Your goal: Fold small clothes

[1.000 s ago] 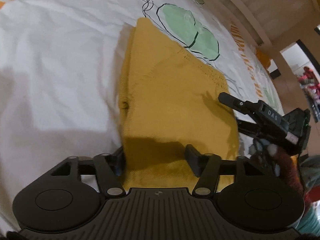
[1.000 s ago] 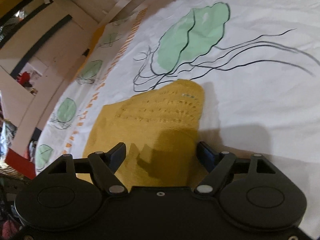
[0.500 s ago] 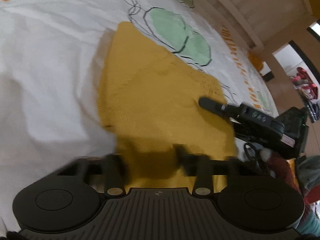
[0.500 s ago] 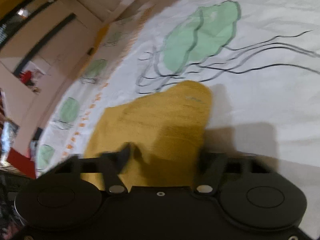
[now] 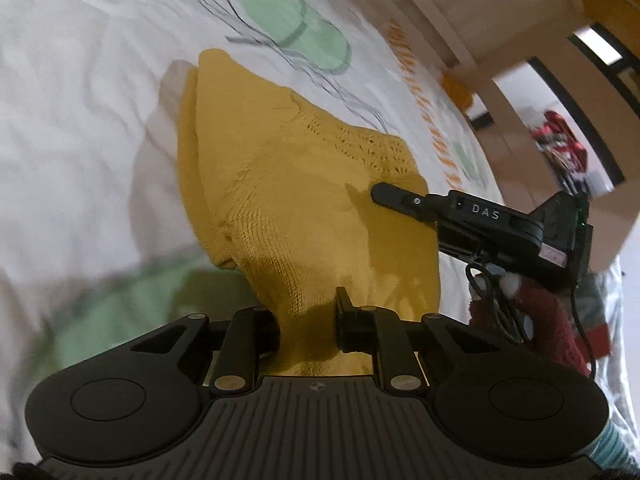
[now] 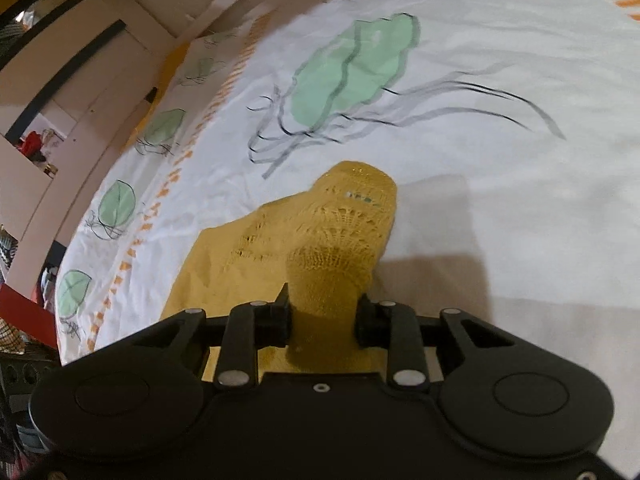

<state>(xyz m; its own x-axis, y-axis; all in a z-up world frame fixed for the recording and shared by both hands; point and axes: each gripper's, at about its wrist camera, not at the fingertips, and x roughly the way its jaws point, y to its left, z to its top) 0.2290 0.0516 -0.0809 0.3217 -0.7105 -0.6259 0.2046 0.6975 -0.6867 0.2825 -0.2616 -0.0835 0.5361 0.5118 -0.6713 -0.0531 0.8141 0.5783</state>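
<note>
A mustard-yellow knitted garment point(image 5: 304, 196) lies on a white printed bedsheet point(image 5: 80, 128). My left gripper point(image 5: 306, 320) is shut on the garment's near edge, with the knit bunched between its fingers and lifted off the sheet. My right gripper point(image 6: 322, 316) is shut on the garment point(image 6: 332, 236) at another near edge, pulling it up into a peak. The right gripper also shows in the left wrist view point(image 5: 460, 212), at the garment's right side.
The sheet point(image 6: 500, 80) carries green leaf prints point(image 6: 352, 68) and orange lettering. A wooden bed frame point(image 5: 480, 12) runs along the far side. A doorway with red items point(image 5: 560, 152) lies beyond.
Both grippers have closed on the garment's near edge; they were open around it before. The pinched fabric has risen off the sheet.
</note>
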